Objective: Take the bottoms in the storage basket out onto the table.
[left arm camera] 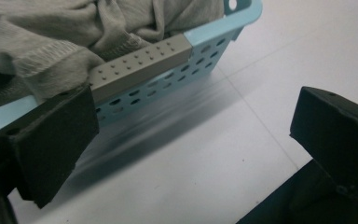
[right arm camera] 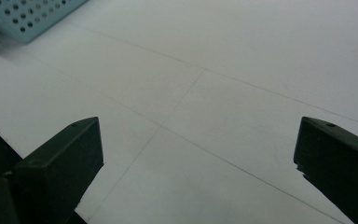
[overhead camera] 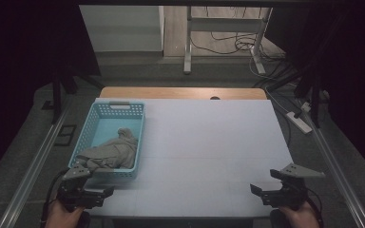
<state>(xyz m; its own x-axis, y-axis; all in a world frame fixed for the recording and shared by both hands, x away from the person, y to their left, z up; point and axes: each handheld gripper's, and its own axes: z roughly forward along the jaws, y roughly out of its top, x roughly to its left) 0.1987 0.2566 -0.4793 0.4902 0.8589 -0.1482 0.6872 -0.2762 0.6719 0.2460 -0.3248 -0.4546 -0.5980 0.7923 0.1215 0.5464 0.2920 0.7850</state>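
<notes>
A light blue perforated basket (overhead camera: 88, 128) stands on the left of the white table, with a crumpled grey cloth (overhead camera: 114, 149) inside that spills over its near rim. My left gripper (overhead camera: 92, 192) hovers just in front of the basket's near wall, jaws open and nothing between them. In the left gripper view the grey cloth (left arm camera: 74, 32) hangs over the basket (left arm camera: 205, 37) rim close ahead. My right gripper (overhead camera: 261, 192) stands open near the table's front right edge, over bare table, far from the basket (right arm camera: 28, 18).
The white sheet (overhead camera: 209, 147) covers most of a wooden table (overhead camera: 180, 92). Behind it are a desk frame (overhead camera: 190, 42), loose cables and a power strip (overhead camera: 299, 121) on the floor. Metal rails (overhead camera: 33, 166) run along both sides.
</notes>
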